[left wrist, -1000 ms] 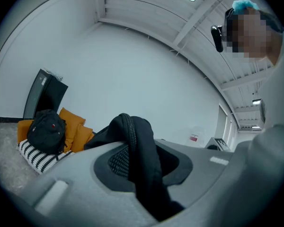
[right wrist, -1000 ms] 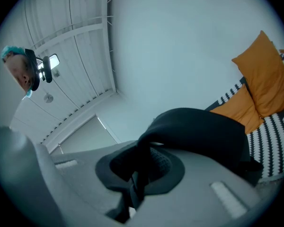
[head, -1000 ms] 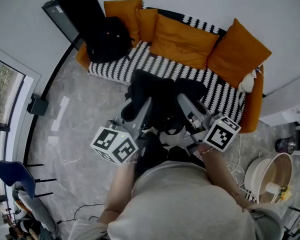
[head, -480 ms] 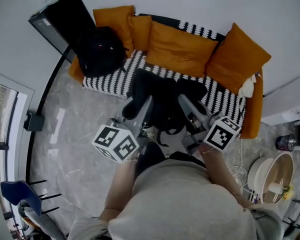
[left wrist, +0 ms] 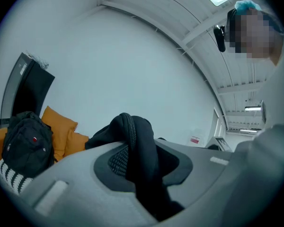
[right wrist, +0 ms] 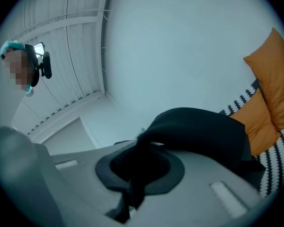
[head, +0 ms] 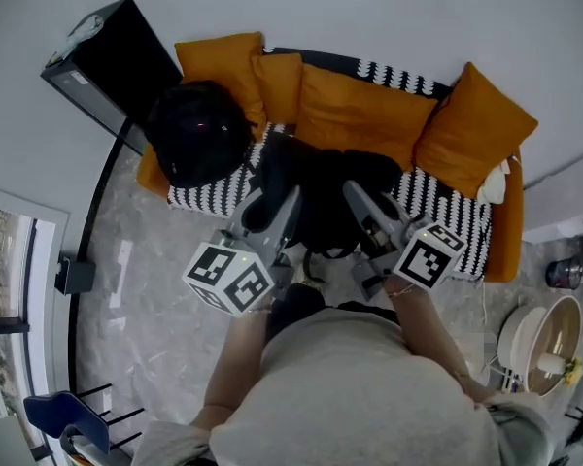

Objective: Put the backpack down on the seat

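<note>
I hold a black backpack (head: 316, 197) between both grippers, in the air at the front edge of the striped sofa seat (head: 442, 202). My left gripper (head: 288, 198) is shut on a fold of its zipped fabric (left wrist: 138, 148), which fills the jaws in the left gripper view. On the other side, my right gripper (head: 356, 192) is shut on a black strap and panel of the backpack (right wrist: 199, 131). A second black backpack (head: 199, 134) sits upright on the seat's left end, also seen as the second backpack (left wrist: 26, 141) in the left gripper view.
Orange cushions (head: 364, 110) line the sofa back. A black flat panel (head: 107, 56) leans on the wall left of the sofa. A white soft thing (head: 496, 178) lies at the sofa's right end. A round basket (head: 544, 343) stands at the right, a blue chair (head: 63, 420) at the lower left.
Both grippers have carried the backpack toward the sofa; the seat has come nearer and the backpack now overlaps its front edge. Both grips are unchanged.
</note>
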Action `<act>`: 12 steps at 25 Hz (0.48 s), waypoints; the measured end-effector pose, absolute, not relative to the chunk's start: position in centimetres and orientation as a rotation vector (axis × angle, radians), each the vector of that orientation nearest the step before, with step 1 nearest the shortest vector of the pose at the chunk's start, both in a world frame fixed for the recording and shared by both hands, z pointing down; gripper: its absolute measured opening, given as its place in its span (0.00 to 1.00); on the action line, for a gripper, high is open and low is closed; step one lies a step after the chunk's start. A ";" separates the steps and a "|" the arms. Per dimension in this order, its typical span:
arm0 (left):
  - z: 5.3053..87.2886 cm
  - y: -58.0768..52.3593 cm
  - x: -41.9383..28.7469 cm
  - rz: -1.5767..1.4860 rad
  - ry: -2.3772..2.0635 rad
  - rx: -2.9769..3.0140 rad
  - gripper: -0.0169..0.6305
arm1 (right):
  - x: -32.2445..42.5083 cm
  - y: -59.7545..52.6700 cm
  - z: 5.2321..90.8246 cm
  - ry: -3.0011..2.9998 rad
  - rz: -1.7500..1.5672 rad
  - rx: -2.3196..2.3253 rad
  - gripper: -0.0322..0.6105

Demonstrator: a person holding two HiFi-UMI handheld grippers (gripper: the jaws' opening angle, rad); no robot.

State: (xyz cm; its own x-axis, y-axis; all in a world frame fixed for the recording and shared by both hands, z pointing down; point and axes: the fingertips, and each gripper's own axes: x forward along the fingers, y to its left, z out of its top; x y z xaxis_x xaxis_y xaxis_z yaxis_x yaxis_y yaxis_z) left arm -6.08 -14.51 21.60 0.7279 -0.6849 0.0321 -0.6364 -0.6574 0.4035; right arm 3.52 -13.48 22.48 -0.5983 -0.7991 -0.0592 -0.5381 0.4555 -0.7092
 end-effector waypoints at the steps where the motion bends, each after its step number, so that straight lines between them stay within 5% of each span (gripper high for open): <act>1: 21.6 -15.6 -6.7 -0.168 -1.014 2.546 0.18 | 2.9 -14.5 22.5 2.322 -0.928 -1.131 0.08; 12: 22.7 -21.7 -10.7 -0.147 -1.002 2.536 0.18 | -1.9 -20.8 23.9 2.364 -0.929 -1.182 0.08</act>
